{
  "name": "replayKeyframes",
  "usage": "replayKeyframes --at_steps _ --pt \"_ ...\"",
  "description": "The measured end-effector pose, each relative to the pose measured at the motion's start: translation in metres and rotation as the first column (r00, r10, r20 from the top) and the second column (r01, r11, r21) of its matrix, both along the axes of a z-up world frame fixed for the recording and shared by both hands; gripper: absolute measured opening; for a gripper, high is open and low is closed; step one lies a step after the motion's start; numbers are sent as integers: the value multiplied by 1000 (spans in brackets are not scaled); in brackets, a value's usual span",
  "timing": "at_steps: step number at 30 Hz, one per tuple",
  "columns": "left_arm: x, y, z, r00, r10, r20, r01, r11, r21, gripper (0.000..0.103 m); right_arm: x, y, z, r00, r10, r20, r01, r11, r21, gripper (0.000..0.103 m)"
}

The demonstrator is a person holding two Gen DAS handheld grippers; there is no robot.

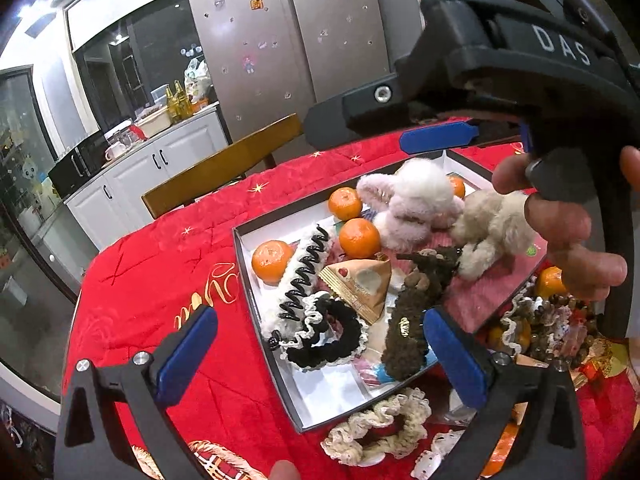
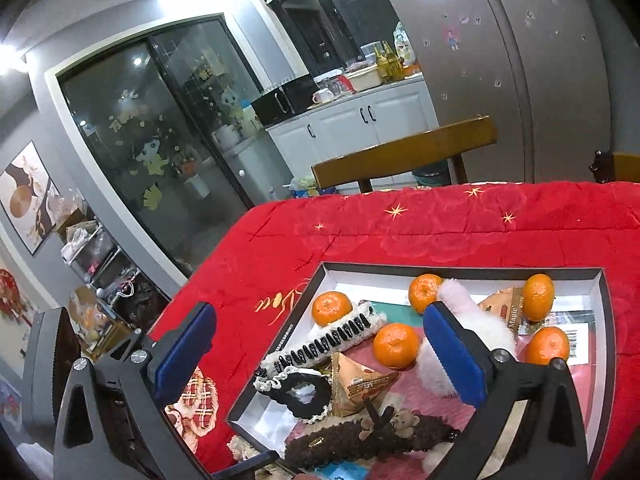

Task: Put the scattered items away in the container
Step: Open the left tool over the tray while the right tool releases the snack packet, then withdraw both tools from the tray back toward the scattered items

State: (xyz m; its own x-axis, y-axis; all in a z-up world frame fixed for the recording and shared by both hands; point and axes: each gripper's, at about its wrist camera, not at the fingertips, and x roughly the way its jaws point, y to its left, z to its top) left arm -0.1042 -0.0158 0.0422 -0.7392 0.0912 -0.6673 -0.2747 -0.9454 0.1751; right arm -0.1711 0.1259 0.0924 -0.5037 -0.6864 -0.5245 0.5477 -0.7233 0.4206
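A shallow white box with a dark rim (image 1: 240, 248) (image 2: 460, 268) lies on the red tablecloth. It holds several oranges (image 1: 359, 237) (image 2: 396, 346), a white hair claw with black teeth (image 1: 304, 276) (image 2: 332, 340), a black lace-edged scrunchie (image 1: 324, 340) (image 2: 304, 394), a triangular snack packet (image 1: 360, 284) (image 2: 360, 384), a brown fuzzy clip (image 1: 408, 320) (image 2: 360, 440), pale fluffy clips (image 1: 412, 204) (image 2: 472, 312) and a beige plush toy (image 1: 492, 228). My left gripper (image 1: 320, 354) hangs open over the box's near end, holding nothing. My right gripper (image 2: 320, 354) (image 1: 492, 140) is open and empty above the box, held by a hand (image 1: 568, 232).
Outside the box lie a cream lace scrunchie (image 1: 376, 424), a heap of beads (image 1: 560, 320), another orange (image 1: 550, 282) and a small white clip (image 1: 428, 464). A wooden chair (image 1: 224, 168) (image 2: 404, 152) stands at the table's far edge, with a fridge (image 1: 288, 40) behind it.
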Motion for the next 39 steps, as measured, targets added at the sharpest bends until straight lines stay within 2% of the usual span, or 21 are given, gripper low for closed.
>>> replayKeyframes --at_steps 4,8,14,22,25,29,39 --pt "2 3 13 1000 6 -23 -6 1000 -4 103 9 8 15 999 -19 -27 18 1000 -16 103" --pt "14 4 33 999 6 -54 -4 1000 25 103 20 16 36 997 -36 -68 34 999 -38 103" --pt "41 7 68 992 8 -128 -4 1000 29 103 51 33 70 990 -58 -132 52 997 -50 103" --pt "88 18 108 987 -8 -163 14 999 35 103 105 65 109 974 -92 -207 83 995 -52 103" --pt "105 22 119 987 -28 -156 38 997 65 103 122 78 116 966 -112 -232 106 994 -39 103" --pt "124 31 128 984 -31 -174 43 997 66 103 143 97 117 962 -135 -237 132 991 -30 103" --pt "156 45 129 984 -50 -172 66 994 85 103 194 133 100 951 -176 -256 176 984 -23 103"
